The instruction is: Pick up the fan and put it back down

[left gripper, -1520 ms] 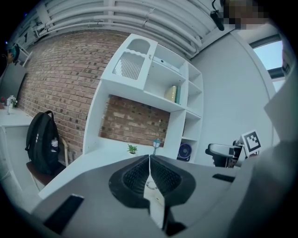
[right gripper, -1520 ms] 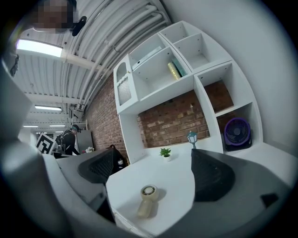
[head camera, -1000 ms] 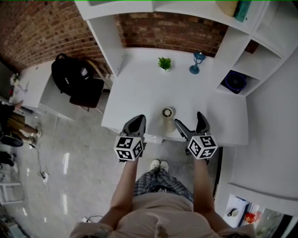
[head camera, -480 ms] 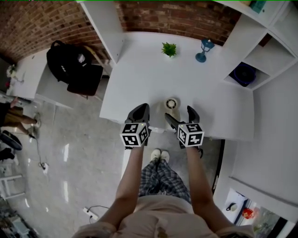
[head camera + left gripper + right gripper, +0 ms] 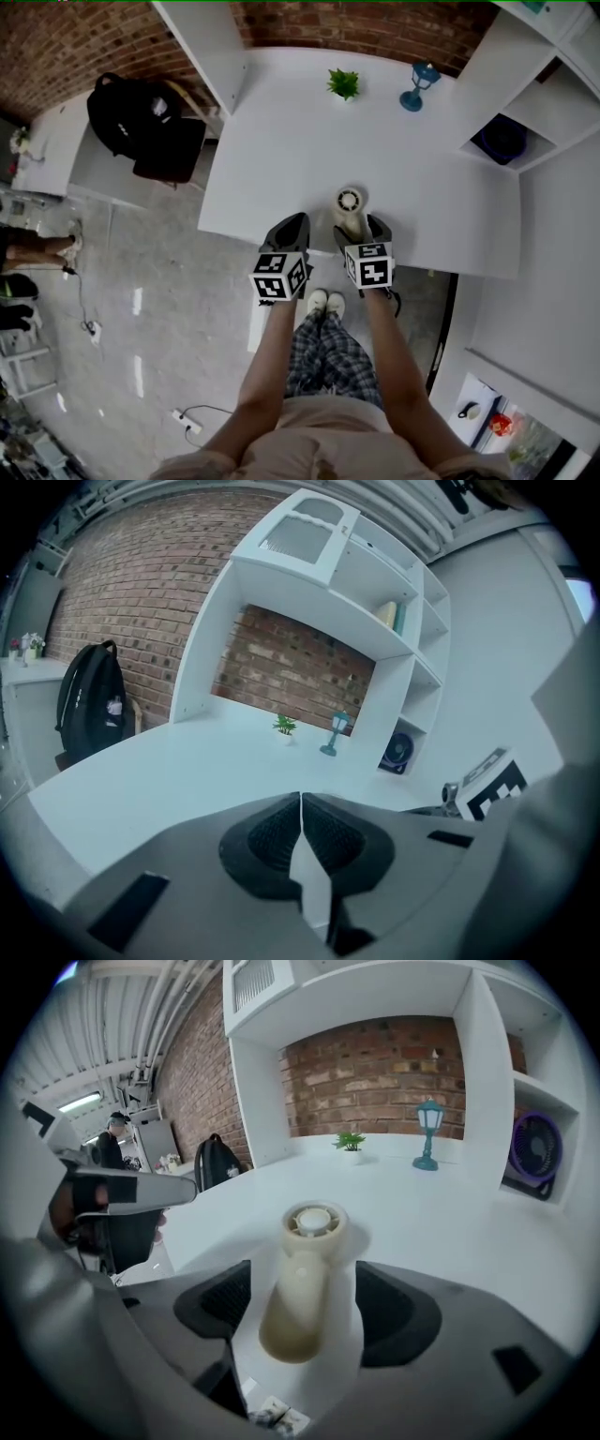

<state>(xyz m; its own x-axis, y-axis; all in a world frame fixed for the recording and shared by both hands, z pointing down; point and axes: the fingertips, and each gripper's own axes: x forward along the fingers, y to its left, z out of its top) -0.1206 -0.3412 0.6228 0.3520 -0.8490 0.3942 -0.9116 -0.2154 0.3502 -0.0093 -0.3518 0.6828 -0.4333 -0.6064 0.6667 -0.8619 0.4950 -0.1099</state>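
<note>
So the right tongs are around the fan now. The jaws have just been closing in from wide open, and the cream handle sits right between them. In the right gripper view there's a thin strip of white table showing on each side of the handle. I'd say the pads aren't squeezing it, though on the right side that gap is thin enough that I wouldn't swear to it. Call it jaws apart, straddling the handle, nothing clamped.

The fan itself is on the white table, close to the front edge where I'm standing. Its handle points back toward me and the round grille head is at the far end, facing up at the head camera. From above, the right tongs' fingers flank the handle just behind that head.

The left tongs are doing nothing. Their jaws are pressed together with the ribbed pads meeting in a line, and nothing is caught in there. They hang over the front edge of the table just to the left of the fan, clear of it.

Further back on the table are a little green plant and a blue lantern, both well away from the tongs.
</note>
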